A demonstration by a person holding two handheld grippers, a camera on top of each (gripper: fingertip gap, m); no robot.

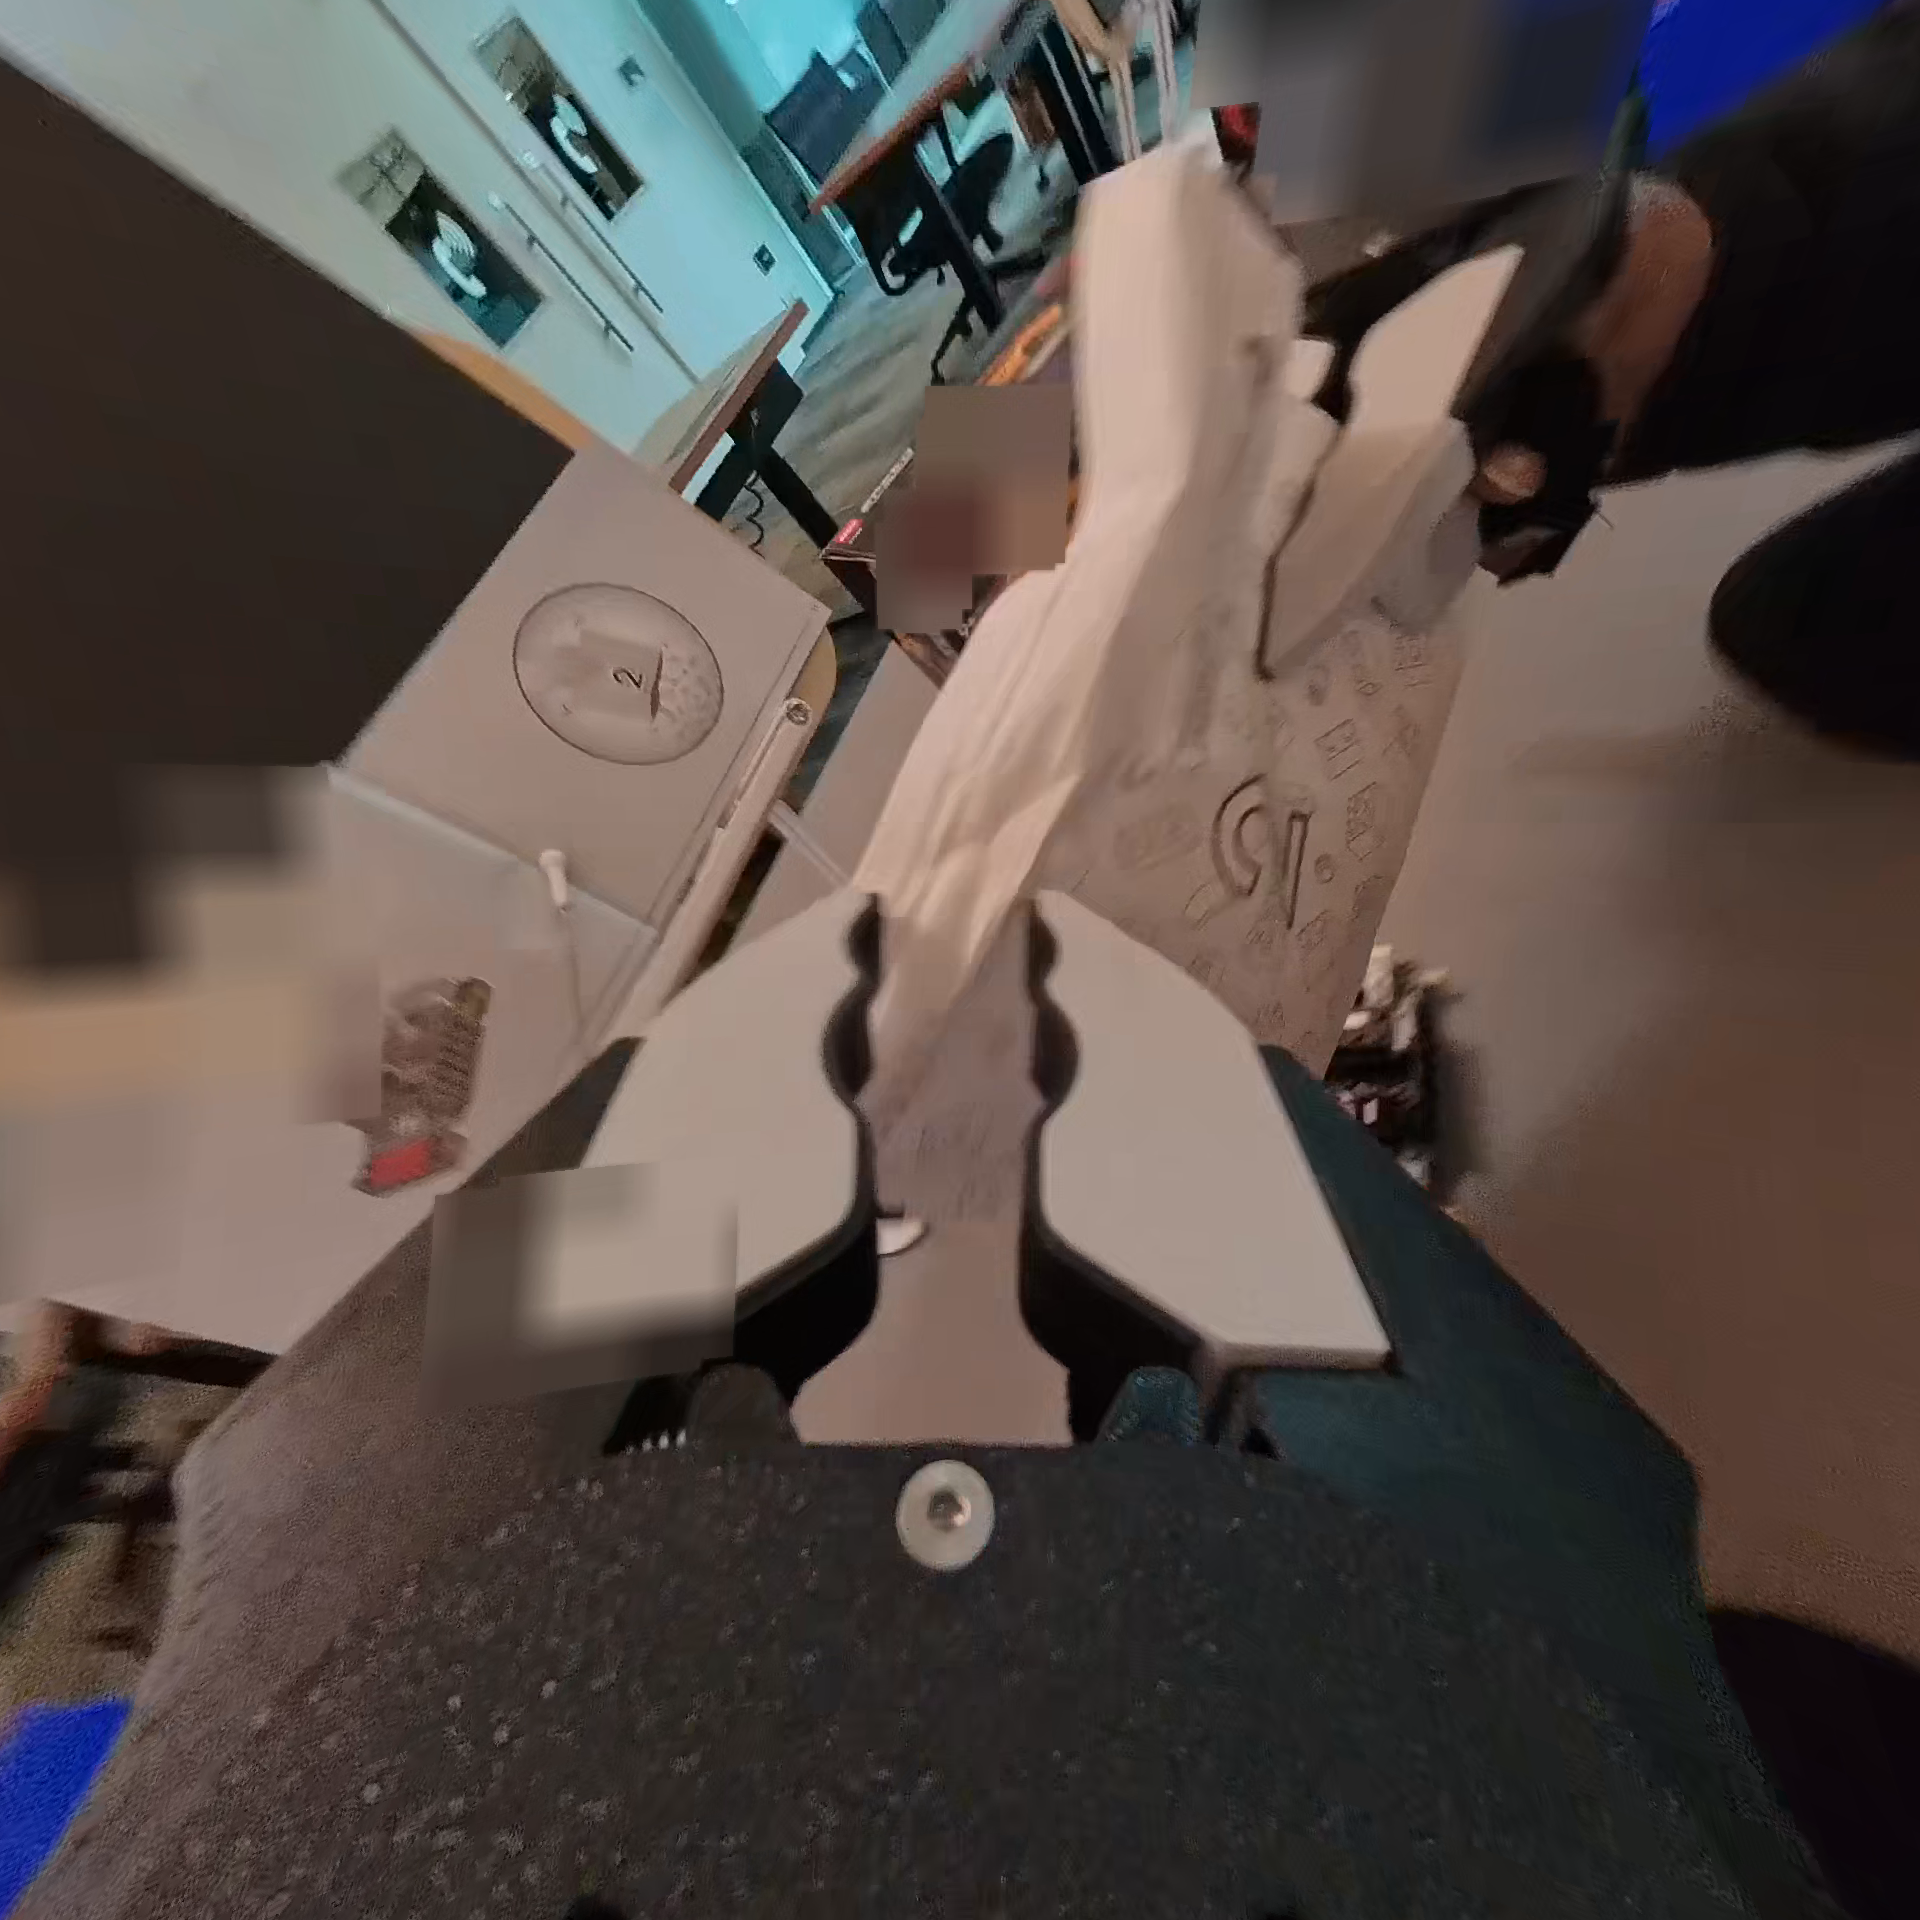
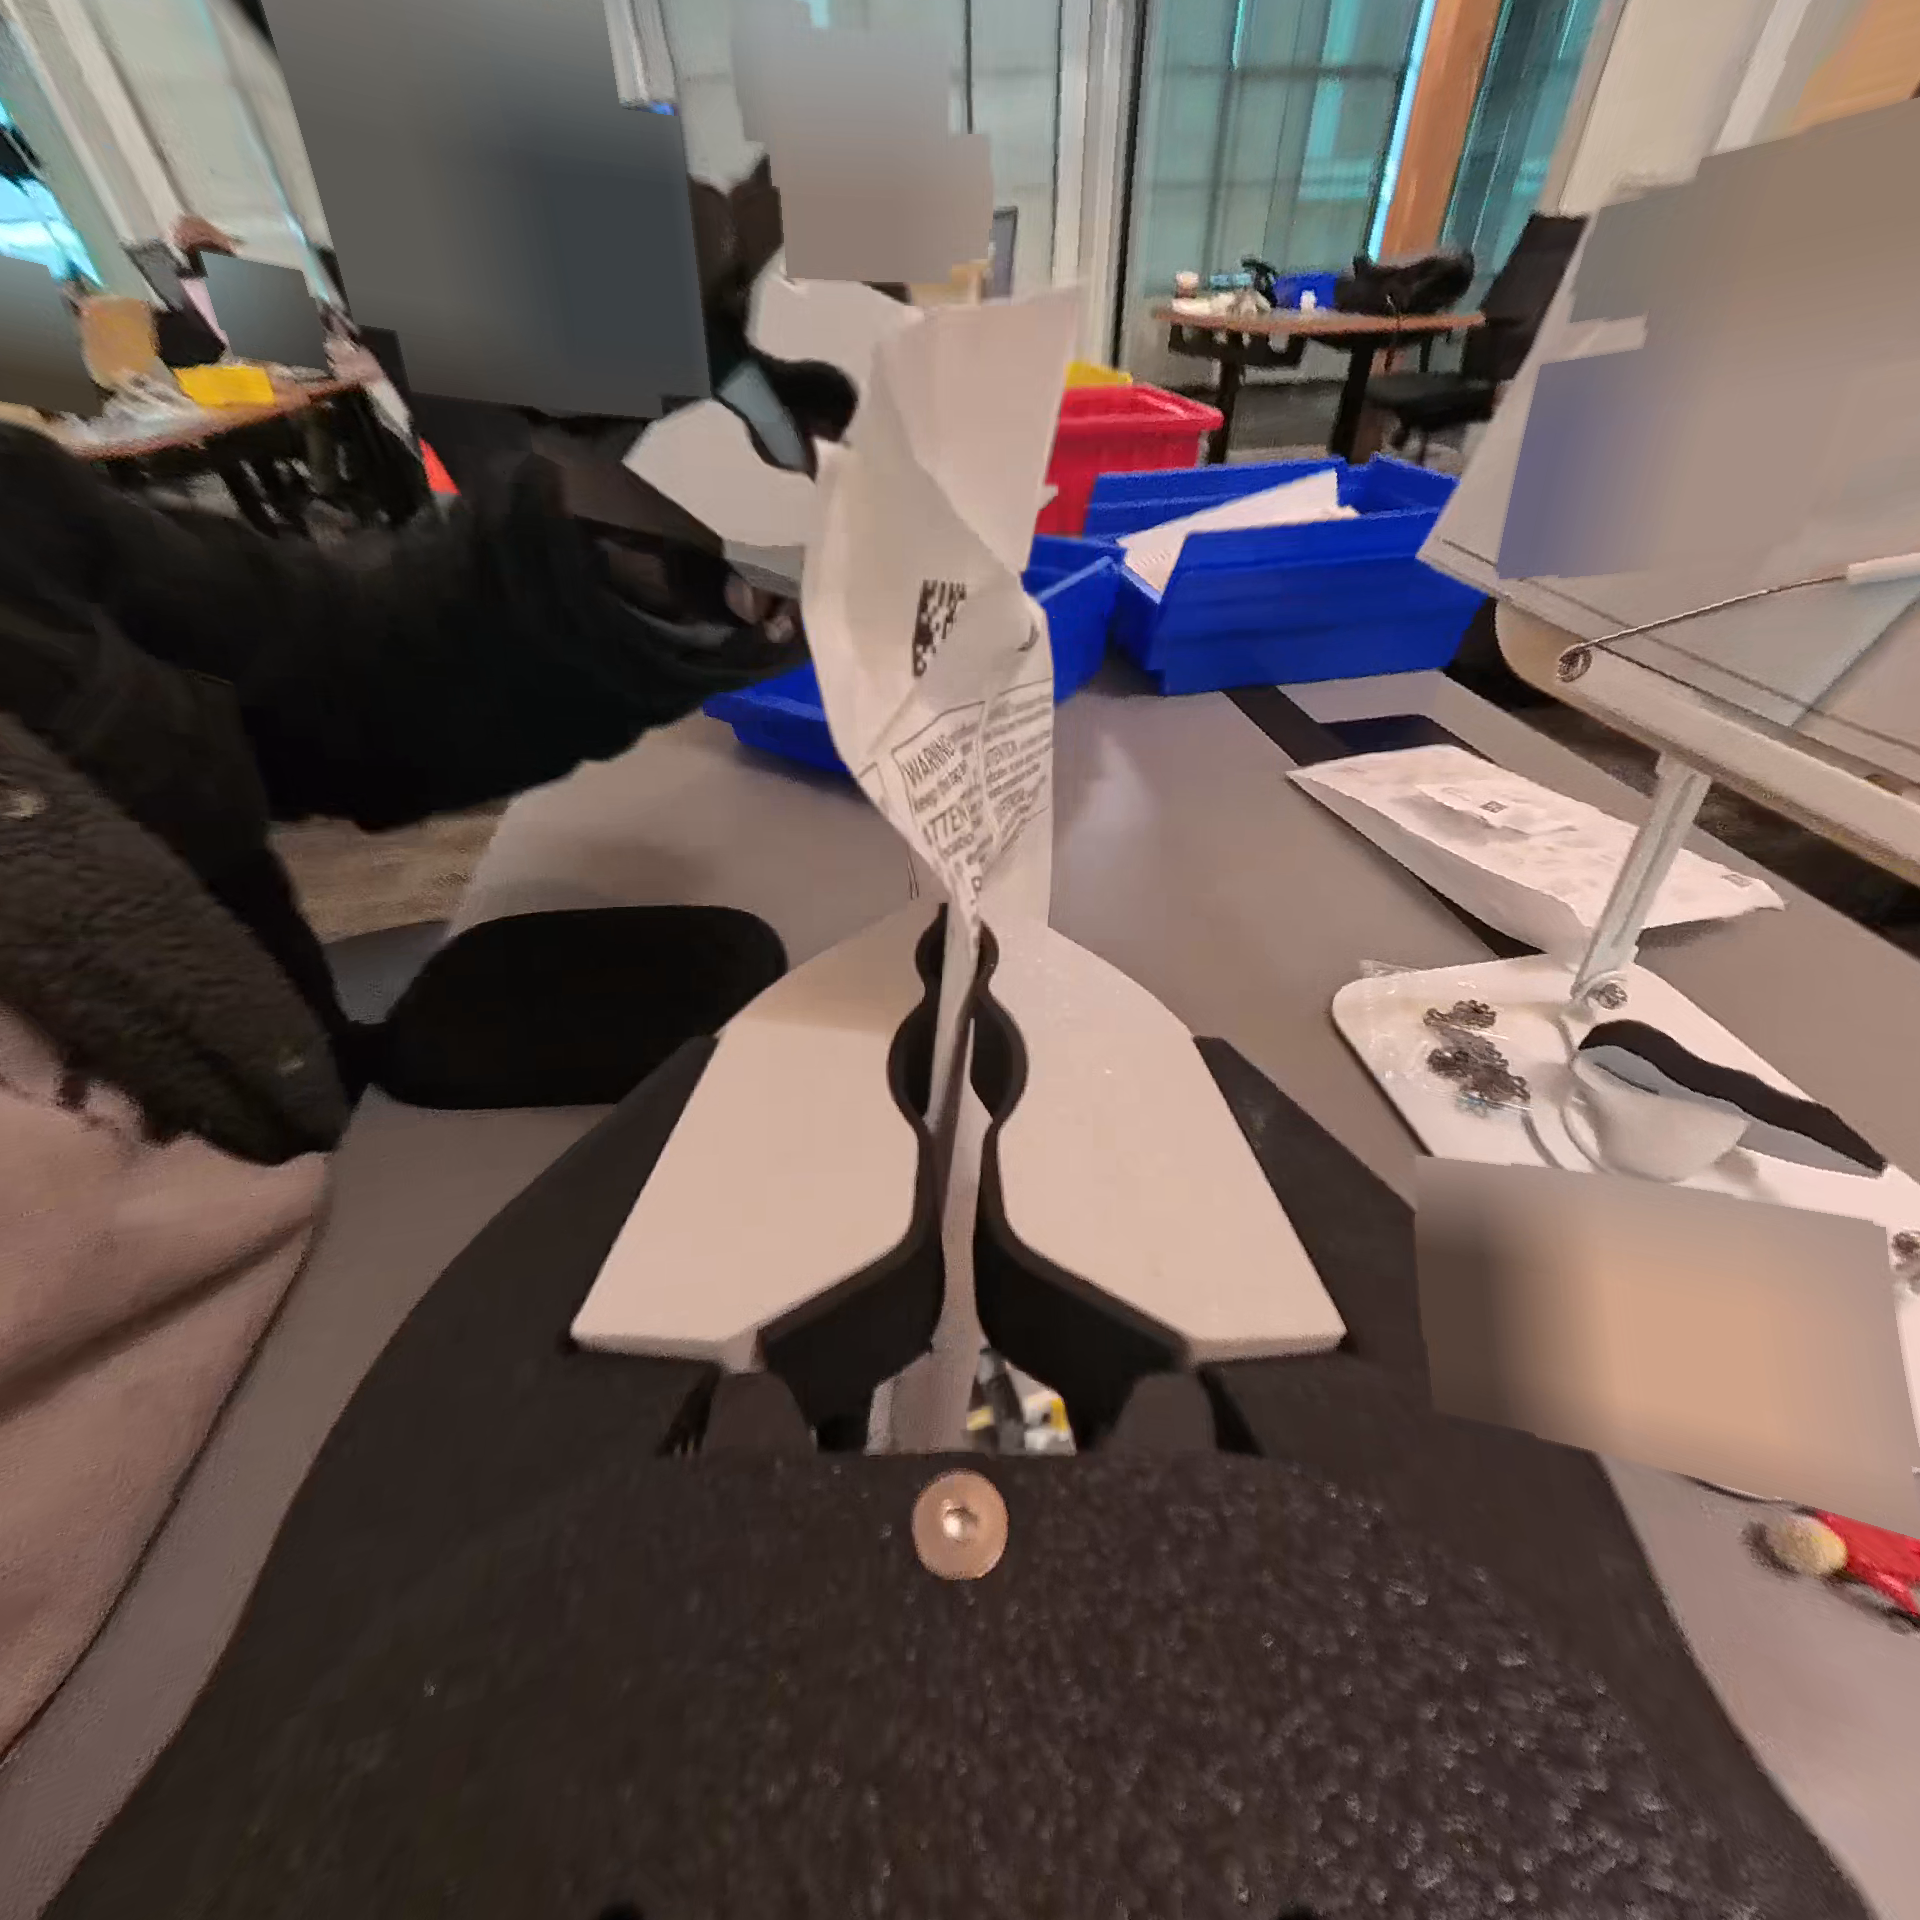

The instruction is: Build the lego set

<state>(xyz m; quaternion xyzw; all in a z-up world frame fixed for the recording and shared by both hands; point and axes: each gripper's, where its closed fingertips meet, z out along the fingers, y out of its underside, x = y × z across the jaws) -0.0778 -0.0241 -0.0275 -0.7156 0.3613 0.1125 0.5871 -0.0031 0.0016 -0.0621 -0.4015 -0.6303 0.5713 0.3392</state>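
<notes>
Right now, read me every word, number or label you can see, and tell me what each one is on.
I won't read the writing out, but this is what carries it.
Paper bag, held by the left gripper and the right gripper: a large printed mark, a code patch and boxed print.
Page on the stand: a circled mark.
Flat white packet: labels too small to read.
</notes>
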